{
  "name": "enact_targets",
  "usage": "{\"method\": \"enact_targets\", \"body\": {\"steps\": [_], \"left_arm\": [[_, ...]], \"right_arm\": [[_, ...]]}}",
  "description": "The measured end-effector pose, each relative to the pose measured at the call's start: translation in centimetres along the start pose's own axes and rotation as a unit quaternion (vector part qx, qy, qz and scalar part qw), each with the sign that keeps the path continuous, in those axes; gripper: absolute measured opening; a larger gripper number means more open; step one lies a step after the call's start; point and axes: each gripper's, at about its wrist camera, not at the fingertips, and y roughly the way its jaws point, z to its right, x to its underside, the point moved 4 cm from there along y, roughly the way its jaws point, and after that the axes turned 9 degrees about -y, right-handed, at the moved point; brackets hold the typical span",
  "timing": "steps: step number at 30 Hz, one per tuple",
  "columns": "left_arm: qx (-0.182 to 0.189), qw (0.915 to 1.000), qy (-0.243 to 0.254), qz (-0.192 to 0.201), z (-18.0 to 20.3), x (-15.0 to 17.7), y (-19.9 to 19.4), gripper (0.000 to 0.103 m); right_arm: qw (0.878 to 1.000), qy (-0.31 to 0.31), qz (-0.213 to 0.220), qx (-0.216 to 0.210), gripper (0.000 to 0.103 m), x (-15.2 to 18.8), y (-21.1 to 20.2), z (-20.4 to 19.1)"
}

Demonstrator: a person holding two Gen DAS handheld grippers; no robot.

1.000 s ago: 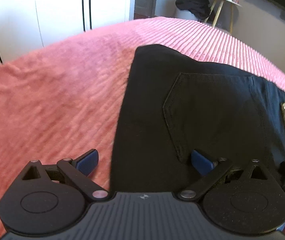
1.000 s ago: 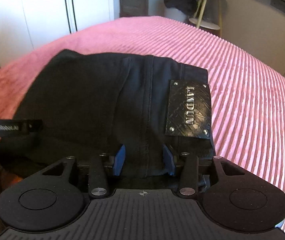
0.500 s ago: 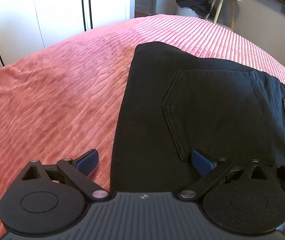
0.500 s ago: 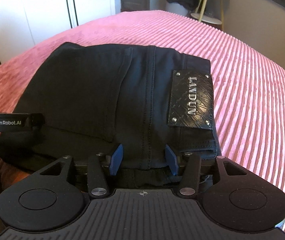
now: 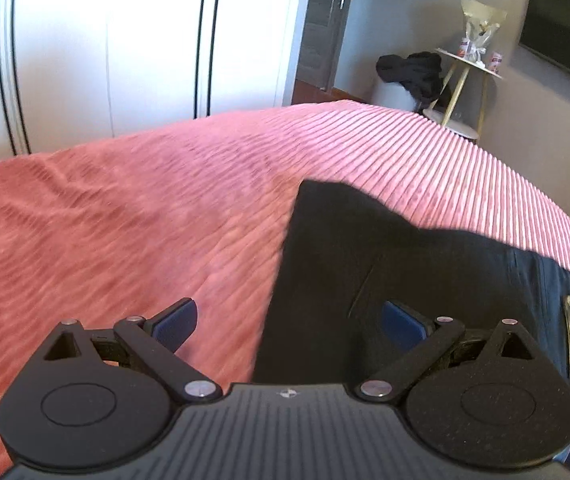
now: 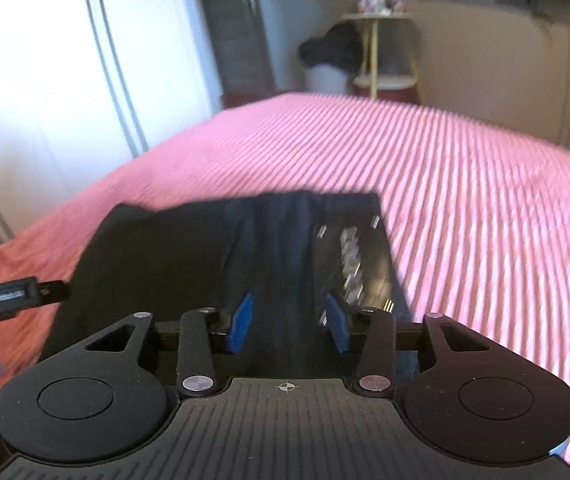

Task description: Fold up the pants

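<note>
Left hand-held gripper at bottom of frame, blue pads spread wide apart: left pad over the bedspread, right pad over dark cloth, nothing clamped. Right hand-held gripper lower centre, pads partly apart, straddling a strip of fabric; contact unclear through motion blur. Folded black denim pants flat on pink ribbed bedspread, lower right in left view; leather waistband patch blurred. Farther back: white wardrobe doors upper left, round wooden side table upper right.
</note>
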Motion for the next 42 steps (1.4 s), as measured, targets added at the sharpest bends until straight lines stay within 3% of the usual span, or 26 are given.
{"method": "enact_targets", "body": {"steps": [7,11,14,15,16,18,20,24,27,30,35,37,40,42], "left_arm": [[-0.029,0.9993,0.021,-0.007,1.9,-3.2,5.7,0.099],[-0.051,0.9968,0.057,-0.022,2.5,-3.1,9.1,0.099],[-0.06,0.9924,0.104,-0.026,3.0,-2.3,10.3,0.099],[-0.06,0.9916,0.112,-0.023,2.9,-2.2,10.4,0.099],[-0.057,0.9914,0.116,-0.022,2.8,-2.1,10.4,0.099],[-0.035,0.9937,0.101,-0.034,1.8,-2.1,10.0,0.099],[-0.001,0.9951,0.081,-0.056,0.4,-2.0,9.2,0.099],[0.061,0.9915,0.007,-0.115,-4.4,-0.8,6.3,0.099],[0.079,0.9852,-0.035,-0.148,-6.8,0.3,5.2,0.099],[0.085,0.981,-0.057,-0.165,-7.4,0.7,4.7,0.099],[0.098,0.9776,-0.041,-0.181,-6.0,1.1,5.0,0.099],[0.097,0.9772,-0.047,-0.183,-5.9,1.1,4.9,0.099],[0.099,0.9767,-0.052,-0.183,-5.9,1.2,4.6,0.099],[0.101,0.9761,-0.055,-0.184,-6.0,1.2,4.5,0.099]], "right_arm": [[0.996,-0.06,0.001,0.062,0.039,-2.7,4.6,0.5],[0.991,-0.095,-0.016,0.09,0.043,-2.8,7.3,1.6],[0.996,-0.05,-0.055,0.055,0.05,-2.1,9.9,3.7],[0.997,-0.037,-0.056,0.049,0.061,-2.0,10.0,4.2],[0.997,-0.015,-0.063,0.043,0.066,-1.9,10.2,5.1],[0.996,0.053,-0.074,0.01,0.079,-1.8,9.9,7.3],[0.987,0.126,-0.09,-0.032,0.083,-1.2,8.8,9.6],[0.973,0.176,-0.11,-0.096,0.086,1.7,5.6,12.0],[0.947,0.248,-0.146,-0.14,0.087,4.8,5.2,14.1],[0.919,0.314,-0.149,-0.187,0.088,6.5,5.2,15.0],[0.905,0.303,-0.169,-0.248,0.09,6.4,6.4,13.4],[0.913,0.274,-0.176,-0.245,0.09,6.2,6.6,12.4],[0.913,0.271,-0.175,-0.249,0.09,6.1,7.0,12.0],[0.912,0.281,-0.171,-0.245,0.08,6.2,7.6,12.1]]}}
